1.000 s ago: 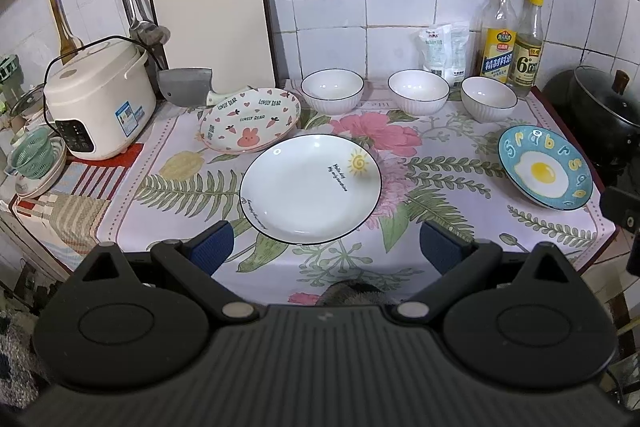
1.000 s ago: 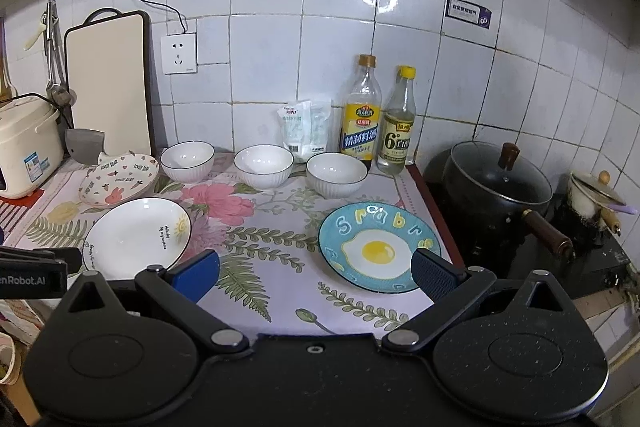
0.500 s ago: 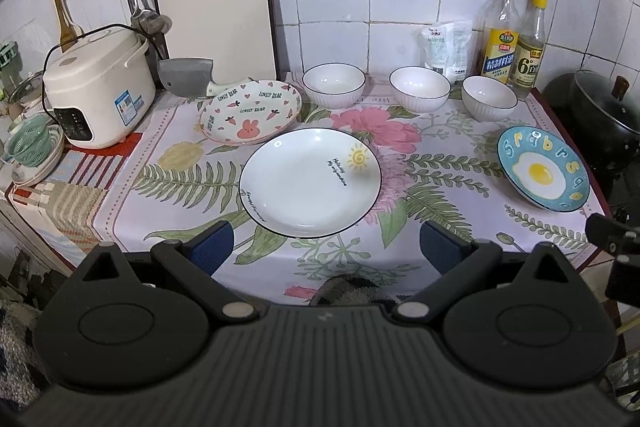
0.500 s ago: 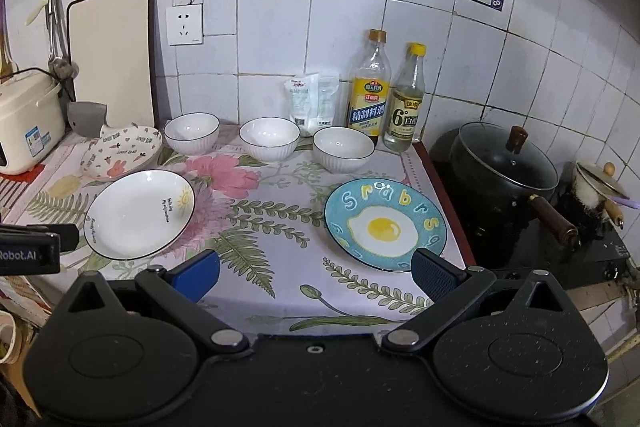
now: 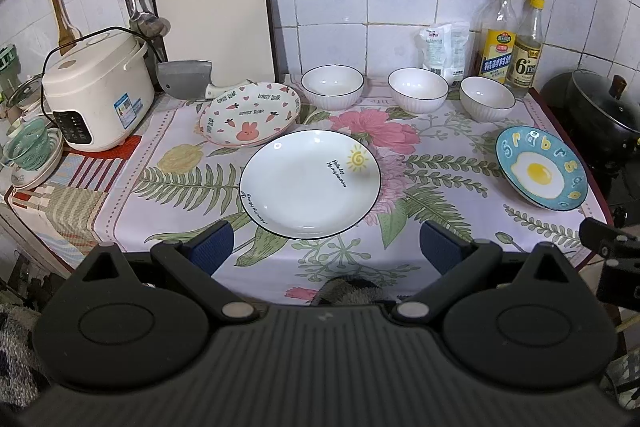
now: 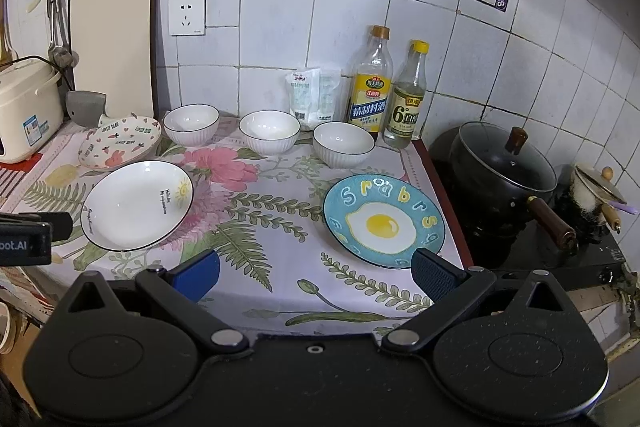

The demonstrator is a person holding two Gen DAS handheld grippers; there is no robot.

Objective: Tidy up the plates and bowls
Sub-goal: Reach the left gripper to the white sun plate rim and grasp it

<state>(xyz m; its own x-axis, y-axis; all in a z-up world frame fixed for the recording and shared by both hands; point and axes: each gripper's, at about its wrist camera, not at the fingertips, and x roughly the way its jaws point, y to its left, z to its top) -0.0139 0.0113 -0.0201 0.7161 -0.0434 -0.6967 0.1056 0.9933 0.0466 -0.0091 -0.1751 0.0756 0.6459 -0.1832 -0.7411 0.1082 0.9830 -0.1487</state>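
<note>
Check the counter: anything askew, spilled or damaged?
One oddity: the bunny plate sits tilted, its back rim propped on the cleaver handle rather than flat on the cloth. Nothing spilled or visibly broken. The white plate, egg plate and three bowls sit upright and apart.

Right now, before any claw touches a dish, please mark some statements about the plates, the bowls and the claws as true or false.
1. Three white ribbed bowls stand separately in a row. True.
2. The blue round plate with the fried-egg picture lies stacked on the white round plate with the sun drawing. False: they lie apart on the floral cloth.
3. The left claw is open and empty. True.
4. The right claw holds a bowl. False: it is open and empty.
5. The black pot has no lid. False: a glass lid covers it.
</note>
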